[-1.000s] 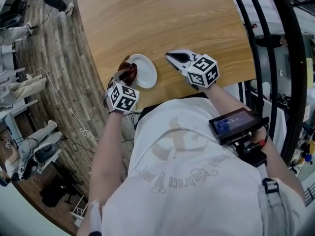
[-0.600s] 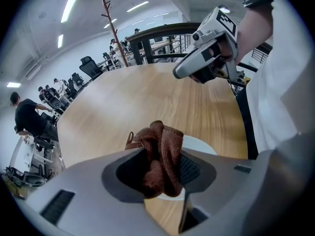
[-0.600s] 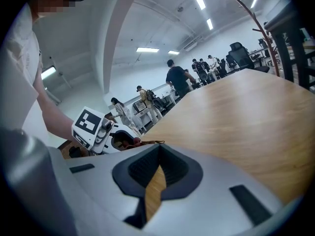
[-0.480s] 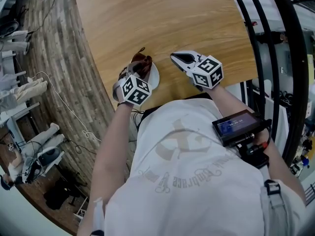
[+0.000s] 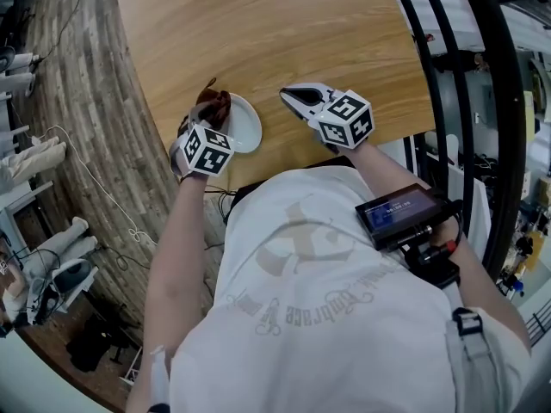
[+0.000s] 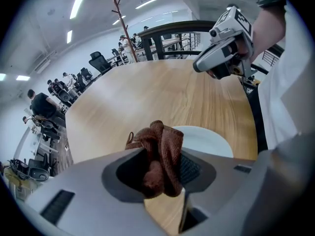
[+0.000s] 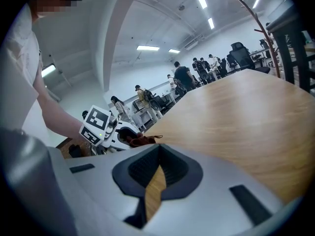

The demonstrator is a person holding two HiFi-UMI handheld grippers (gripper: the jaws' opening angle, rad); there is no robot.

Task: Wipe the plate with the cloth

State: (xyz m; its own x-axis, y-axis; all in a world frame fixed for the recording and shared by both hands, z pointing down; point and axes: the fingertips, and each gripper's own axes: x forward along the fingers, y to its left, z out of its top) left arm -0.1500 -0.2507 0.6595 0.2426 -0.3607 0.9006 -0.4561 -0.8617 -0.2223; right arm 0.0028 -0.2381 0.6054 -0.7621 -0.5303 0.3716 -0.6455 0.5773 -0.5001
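Cloth (image 5: 215,104) (left gripper's (image 5: 207,117)) leftward across plate (image 5: 246,129)

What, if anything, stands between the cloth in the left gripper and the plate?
Nothing visible does. The left gripper is shut on the brown cloth, which is already at the white plate's left rim; contact cannot be confirmed.

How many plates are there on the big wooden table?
1. The round white plate sits near the light wooden table's curved edge, close to the person. The left gripper holds the brown cloth at its rim. No other plate shows in any view.
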